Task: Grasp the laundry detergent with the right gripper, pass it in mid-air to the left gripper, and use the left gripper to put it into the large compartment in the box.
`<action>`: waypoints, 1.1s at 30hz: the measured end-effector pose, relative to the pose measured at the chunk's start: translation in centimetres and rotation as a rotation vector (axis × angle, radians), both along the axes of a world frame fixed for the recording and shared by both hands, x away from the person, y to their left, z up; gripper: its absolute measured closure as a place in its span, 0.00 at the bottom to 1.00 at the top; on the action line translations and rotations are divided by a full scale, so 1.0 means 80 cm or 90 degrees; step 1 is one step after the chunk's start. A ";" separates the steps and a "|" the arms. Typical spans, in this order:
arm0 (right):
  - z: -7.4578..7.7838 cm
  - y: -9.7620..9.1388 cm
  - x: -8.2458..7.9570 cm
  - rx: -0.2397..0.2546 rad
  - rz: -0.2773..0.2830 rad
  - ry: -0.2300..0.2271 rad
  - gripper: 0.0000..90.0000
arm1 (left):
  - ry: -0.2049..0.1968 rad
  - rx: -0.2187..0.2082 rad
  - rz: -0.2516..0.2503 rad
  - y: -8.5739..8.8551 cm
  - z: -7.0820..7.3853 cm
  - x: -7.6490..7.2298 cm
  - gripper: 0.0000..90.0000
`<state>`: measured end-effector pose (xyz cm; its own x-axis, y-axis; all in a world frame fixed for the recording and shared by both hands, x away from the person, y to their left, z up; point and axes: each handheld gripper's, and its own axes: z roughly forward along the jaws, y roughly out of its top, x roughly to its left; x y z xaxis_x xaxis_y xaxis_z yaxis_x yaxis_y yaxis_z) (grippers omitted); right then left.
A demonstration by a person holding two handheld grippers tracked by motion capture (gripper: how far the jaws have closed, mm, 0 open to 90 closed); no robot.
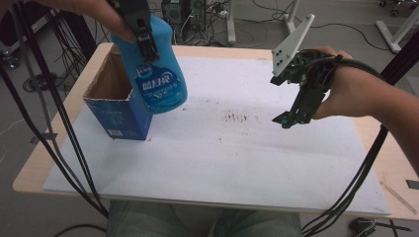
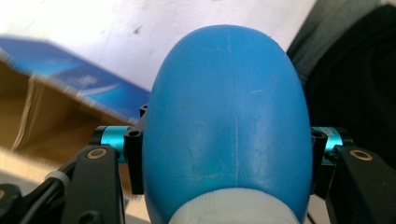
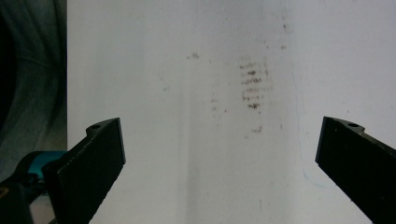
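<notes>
Blue bottle (image 2: 227, 121) clamped in left tongs (image 1: 143, 37), open box (image 1: 116, 106) beside

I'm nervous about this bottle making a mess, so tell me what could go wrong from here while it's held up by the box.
1. The left gripper holds the blue bottle in the air across its smooth rounded body; it could slip out.
2. The bottle hangs beside the open blue box; lowering it off-centre could catch the rim and tip the box.
3. The right gripper is open above the white mat, not steadying the box.
</notes>
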<state>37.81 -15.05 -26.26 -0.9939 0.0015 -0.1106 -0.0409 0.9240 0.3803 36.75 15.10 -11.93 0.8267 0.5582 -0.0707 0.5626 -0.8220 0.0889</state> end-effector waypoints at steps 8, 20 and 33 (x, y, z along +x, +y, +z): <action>0.008 -0.014 0.015 -0.061 -0.001 0.034 0.01 | -0.008 -0.008 0.138 0.062 0.019 0.020 0.43; 0.010 -0.026 0.031 -0.086 -0.013 0.040 0.01 | -0.016 0.050 0.306 0.121 0.003 0.052 0.43; 0.006 -0.018 0.028 -0.088 -0.010 0.032 0.01 | 0.010 0.066 0.300 0.124 -0.057 0.074 0.43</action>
